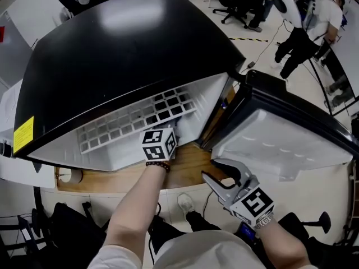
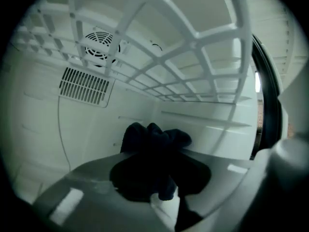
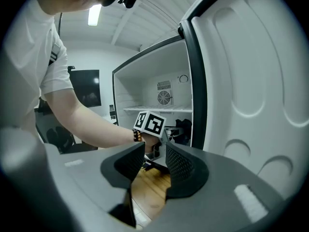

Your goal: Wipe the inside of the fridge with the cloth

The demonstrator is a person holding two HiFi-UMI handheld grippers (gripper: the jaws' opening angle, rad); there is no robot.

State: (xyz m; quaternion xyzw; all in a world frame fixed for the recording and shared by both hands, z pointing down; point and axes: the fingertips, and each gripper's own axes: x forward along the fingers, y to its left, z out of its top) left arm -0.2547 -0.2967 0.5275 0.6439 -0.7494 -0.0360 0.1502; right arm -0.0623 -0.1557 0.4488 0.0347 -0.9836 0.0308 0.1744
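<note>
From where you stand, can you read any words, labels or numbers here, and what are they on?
Nothing here reads as words or numbers.
Yellow sticker on the side of the fridge: print too small to read.
Two marker cubes: black-and-white square patterns, no letters.

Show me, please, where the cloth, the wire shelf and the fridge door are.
cloth (image 2: pixel 154 138): left gripper view, bunched middle.
wire shelf (image 2: pixel 192 45): left gripper view, a bar crossing.
fridge door (image 1: pixel 280 142): head view, white inner liner.
</note>
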